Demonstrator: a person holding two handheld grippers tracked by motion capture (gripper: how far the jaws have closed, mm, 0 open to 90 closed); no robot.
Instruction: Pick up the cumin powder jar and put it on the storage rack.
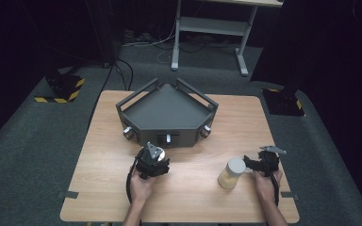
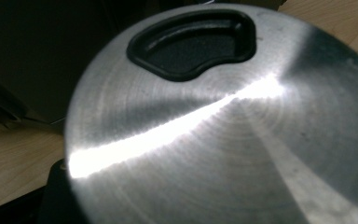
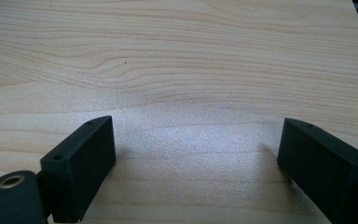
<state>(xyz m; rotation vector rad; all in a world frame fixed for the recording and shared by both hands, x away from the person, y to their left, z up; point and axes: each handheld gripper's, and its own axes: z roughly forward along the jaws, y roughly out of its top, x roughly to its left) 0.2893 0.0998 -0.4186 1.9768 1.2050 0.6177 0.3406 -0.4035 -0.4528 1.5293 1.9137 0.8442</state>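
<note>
One jar (image 1: pixel 231 173); two grippers, left (image 1: pixel 153 162), right (image 1: pixel 259 165).

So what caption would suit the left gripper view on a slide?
Close-up of a brushed round metal lid with a black kidney-shaped recess, above the light wooden table.

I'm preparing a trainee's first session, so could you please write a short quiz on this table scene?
1. True or false: the right gripper has its jaws open over bare wood of the table.
2. What colour is the lid of the jar beside that gripper?
3. How many round knobs show on the front of the grey tray? A one, B three, C five.

Key: 1 true; 2 white; 3 B.
</note>
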